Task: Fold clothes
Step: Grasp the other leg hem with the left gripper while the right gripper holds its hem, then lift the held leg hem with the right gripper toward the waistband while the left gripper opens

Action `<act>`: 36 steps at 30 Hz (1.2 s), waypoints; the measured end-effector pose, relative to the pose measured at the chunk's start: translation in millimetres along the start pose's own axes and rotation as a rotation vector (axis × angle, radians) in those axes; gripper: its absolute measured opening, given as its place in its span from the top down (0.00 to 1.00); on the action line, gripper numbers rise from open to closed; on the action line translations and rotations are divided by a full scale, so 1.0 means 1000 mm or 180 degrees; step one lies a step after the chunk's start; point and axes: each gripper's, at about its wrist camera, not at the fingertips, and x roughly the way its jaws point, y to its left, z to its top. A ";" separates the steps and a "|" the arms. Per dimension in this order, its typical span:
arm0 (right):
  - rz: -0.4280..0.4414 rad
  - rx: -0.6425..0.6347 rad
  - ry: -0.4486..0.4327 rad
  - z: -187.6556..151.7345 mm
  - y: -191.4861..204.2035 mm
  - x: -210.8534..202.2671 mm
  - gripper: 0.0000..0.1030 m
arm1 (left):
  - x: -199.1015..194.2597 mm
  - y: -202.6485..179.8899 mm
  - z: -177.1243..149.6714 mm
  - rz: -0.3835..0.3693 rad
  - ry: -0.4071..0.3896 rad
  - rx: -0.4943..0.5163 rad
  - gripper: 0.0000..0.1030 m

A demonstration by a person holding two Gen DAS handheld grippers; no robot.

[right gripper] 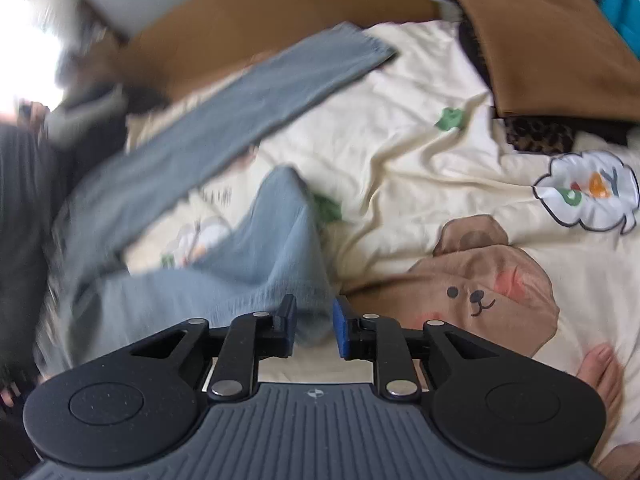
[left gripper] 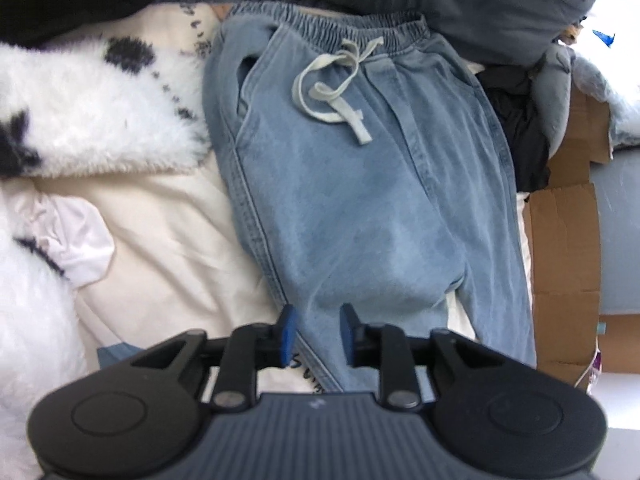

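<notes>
Light blue jeans (left gripper: 352, 184) with an elastic waistband and a white drawstring (left gripper: 340, 88) lie flat on a cream bedsheet (left gripper: 172, 232), waistband at the far end. My left gripper (left gripper: 318, 338) hovers over the near part of one leg; its blue pads stand apart and press on nothing. In the right wrist view the picture is blurred. One jeans leg (right gripper: 240, 108) stretches away to the upper right, and the other leg (right gripper: 276, 248) is bunched up just ahead of my right gripper (right gripper: 314, 324). Its jaws are apart, with denim showing in the gap but not pinched.
A fluffy white and black blanket (left gripper: 92, 120) lies left of the jeans, with dark clothes (left gripper: 516, 136) and cardboard (left gripper: 564, 248) on their right. The sheet carries a bear print (right gripper: 480, 288). A brown cloth (right gripper: 552, 40) lies at the far right. A bare foot (right gripper: 604, 376) rests near the right gripper.
</notes>
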 end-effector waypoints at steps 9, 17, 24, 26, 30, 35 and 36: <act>0.0211 0.0570 -0.0156 0.025 -0.022 0.038 0.55 | -0.029 -0.026 -0.002 0.0069 -0.0044 0.0103 0.64; 0.0288 0.0393 0.0119 0.016 0.006 0.078 0.60 | -0.057 -0.044 0.005 0.0234 -0.0194 0.0238 0.53; 0.0550 0.0239 0.0018 0.011 0.044 0.076 0.84 | -0.073 -0.047 0.009 0.0237 -0.0306 0.0270 0.45; 0.0659 0.0021 0.0076 0.007 0.066 0.078 0.84 | -0.074 -0.045 0.007 0.0233 -0.0305 0.0240 0.45; 0.0734 -0.0320 0.0208 -0.009 0.100 0.088 0.84 | -0.075 -0.039 0.002 0.0264 -0.0298 0.0172 0.45; 0.0641 -0.0410 0.0367 -0.032 0.120 0.104 0.80 | -0.077 -0.029 -0.001 0.0354 -0.0276 0.0181 0.45; 0.0624 -0.0402 0.0394 -0.036 0.122 0.106 0.79 | -0.077 -0.027 -0.002 0.0388 -0.0272 0.0187 0.45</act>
